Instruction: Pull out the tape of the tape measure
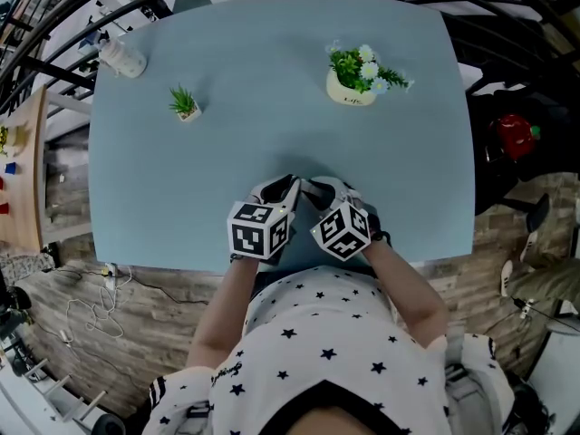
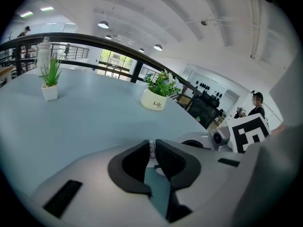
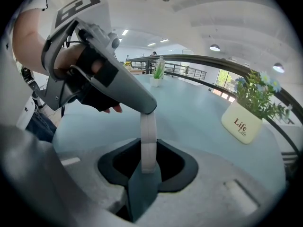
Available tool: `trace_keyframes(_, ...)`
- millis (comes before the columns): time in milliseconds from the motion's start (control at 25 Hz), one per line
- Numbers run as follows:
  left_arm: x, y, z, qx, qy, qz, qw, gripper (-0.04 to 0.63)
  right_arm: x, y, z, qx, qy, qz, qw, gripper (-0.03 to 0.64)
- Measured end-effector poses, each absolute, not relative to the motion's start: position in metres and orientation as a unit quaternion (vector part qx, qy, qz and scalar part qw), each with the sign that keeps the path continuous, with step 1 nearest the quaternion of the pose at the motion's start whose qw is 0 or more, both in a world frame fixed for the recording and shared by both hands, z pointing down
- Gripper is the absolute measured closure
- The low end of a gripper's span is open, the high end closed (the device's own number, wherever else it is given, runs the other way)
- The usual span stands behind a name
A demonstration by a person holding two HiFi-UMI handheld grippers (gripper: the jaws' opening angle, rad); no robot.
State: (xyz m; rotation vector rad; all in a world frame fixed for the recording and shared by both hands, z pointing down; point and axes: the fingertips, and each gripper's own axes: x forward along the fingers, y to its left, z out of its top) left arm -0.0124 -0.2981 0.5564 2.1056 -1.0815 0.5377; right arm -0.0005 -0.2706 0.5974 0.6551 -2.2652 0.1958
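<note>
The tape measure (image 3: pixel 148 136) is a white, narrow case seen edge-on in the right gripper view. It stands upright between the jaws of my right gripper (image 3: pixel 148 162), which is shut on it. My left gripper (image 3: pixel 142 105) reaches down onto the top of the case. In the left gripper view the left gripper (image 2: pixel 152 148) has its jaws almost together on a small pale tab, the tape's end (image 2: pixel 151 148). In the head view the left gripper (image 1: pixel 292 187) and the right gripper (image 1: pixel 314 189) meet tip to tip near the front edge of the pale blue table (image 1: pixel 272 134). The case is hidden there.
A cream pot of flowers marked "Life" (image 1: pixel 352 87) stands at the back right. A small green plant in a white pot (image 1: pixel 185 104) and a white bottle (image 1: pixel 122 58) stand at the back left. A person (image 2: pixel 258 108) stands far off beyond the table.
</note>
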Motion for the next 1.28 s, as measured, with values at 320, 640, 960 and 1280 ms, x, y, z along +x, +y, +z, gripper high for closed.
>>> trace_keyframes(320,-0.014,-0.292,0.55,0.81,-0.421,0.181,0.365,0.563,-0.001,-0.267,0.595,0.258,-0.887,0.06,0.379,0.514)
trace_keyframes(640,-0.015,-0.279,0.538,0.817,-0.421,0.18,0.352,0.565,-0.002,-0.26,0.589,0.261,-0.886,0.015,0.382,0.517)
trace_keyframes(960,-0.014,-0.261,0.524,0.826,-0.415,0.179,0.337,0.565,-0.007,-0.253,0.585,0.257,-0.88,-0.023,0.398,0.518)
trace_keyframes(1280,-0.021,-0.249,0.505,0.832,-0.416,0.151,0.333,0.565,-0.005,-0.249,0.589,0.268,-0.868,-0.032,0.417,0.518)
